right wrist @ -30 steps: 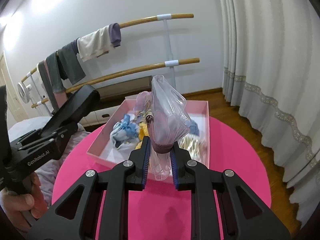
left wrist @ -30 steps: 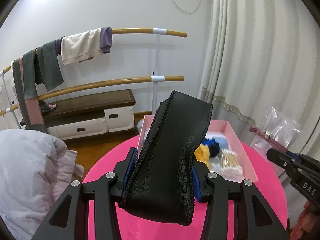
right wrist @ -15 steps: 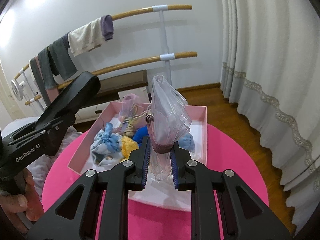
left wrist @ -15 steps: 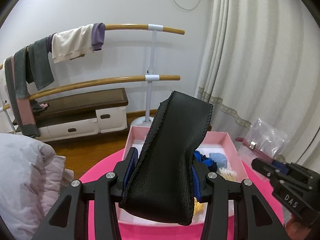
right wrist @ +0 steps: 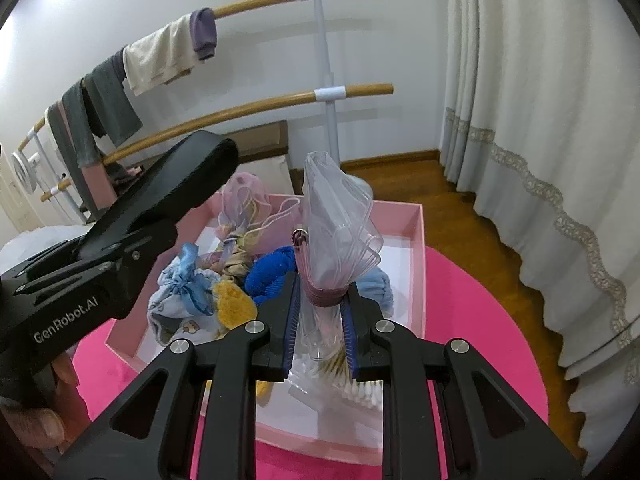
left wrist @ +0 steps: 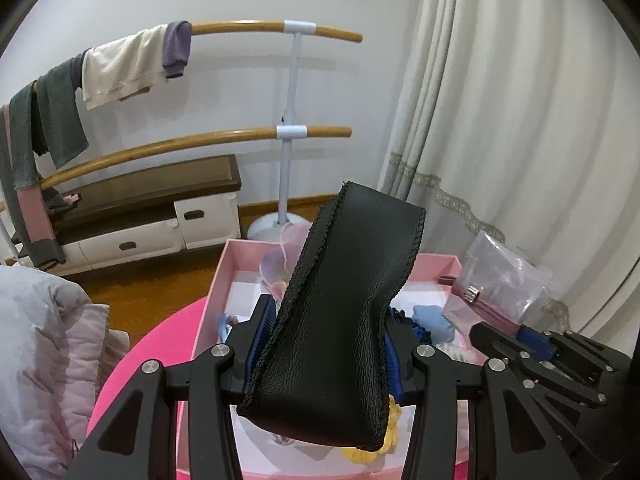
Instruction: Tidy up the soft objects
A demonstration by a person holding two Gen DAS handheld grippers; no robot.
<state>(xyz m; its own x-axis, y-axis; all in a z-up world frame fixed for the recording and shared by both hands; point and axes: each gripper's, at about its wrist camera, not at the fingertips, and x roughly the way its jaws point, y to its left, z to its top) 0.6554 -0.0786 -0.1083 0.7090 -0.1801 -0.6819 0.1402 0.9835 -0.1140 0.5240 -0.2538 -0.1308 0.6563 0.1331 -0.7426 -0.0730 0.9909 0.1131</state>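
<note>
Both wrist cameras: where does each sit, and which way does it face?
Left wrist: on the left gripper, facing the pink open box; its fingers clamp a black leather pouch.
Right wrist: on the right gripper, facing the same box; it grips a clear plastic zip bag; a hand shows.
Shared: box, wooden rails, curtain.

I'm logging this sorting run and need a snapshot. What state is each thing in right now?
left gripper: shut on the black leather piece, above the box.
black leather piece: clamped, bent, sticking up.
right gripper: shut on the clear zip bag.
clear zip bag: pinched at its pink zip, standing upright.
pink box: open, no lid in view, holding soft items.
cotton swabs: bagged, lying in the box.
</note>
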